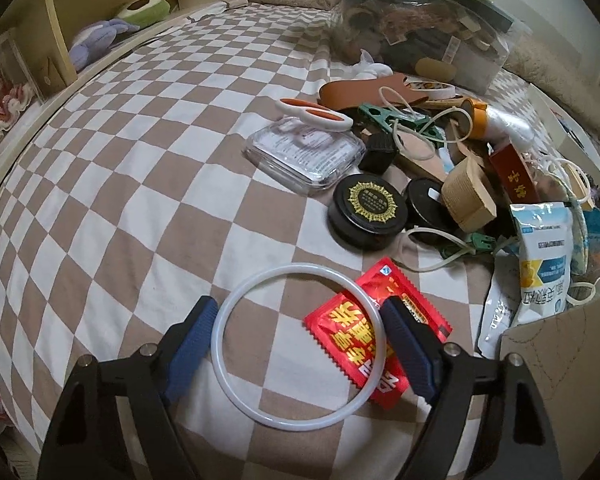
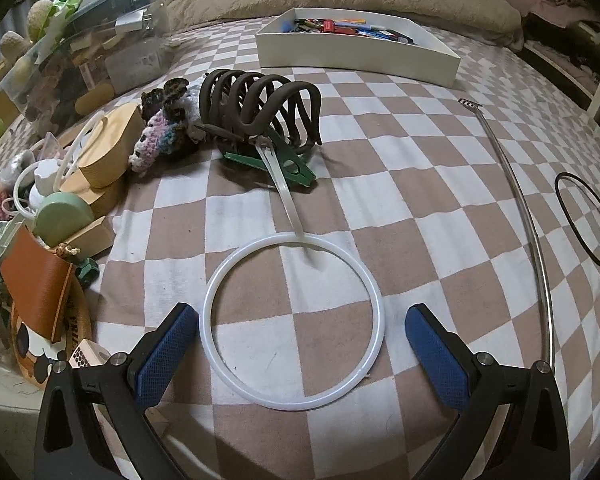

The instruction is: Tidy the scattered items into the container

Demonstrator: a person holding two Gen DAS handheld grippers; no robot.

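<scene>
In the left wrist view a white ring (image 1: 296, 267) lies flat on the checked bedsheet, half over a red sachet (image 1: 340, 332). My left gripper (image 1: 300, 304) straddles it, with a blue pad touching the ring's left and right edges. The ring keeps its round shape. In the right wrist view a second white ring (image 2: 300, 405) lies between the fingers of my right gripper (image 2: 302, 312), which is open. There is a clear gap on its right side. The white box (image 2: 356, 56) holding several small items sits far ahead.
Ahead of the left gripper, at the right, is a pile: black tin (image 1: 366, 208), clear case (image 1: 304, 156), blue-white pouch (image 1: 544, 248), cardboard edge (image 1: 560, 352). In the right wrist view lie a brown hair claw (image 2: 260, 104), green clip (image 2: 292, 164), metal back scratcher (image 2: 528, 216) and black ring (image 2: 584, 224).
</scene>
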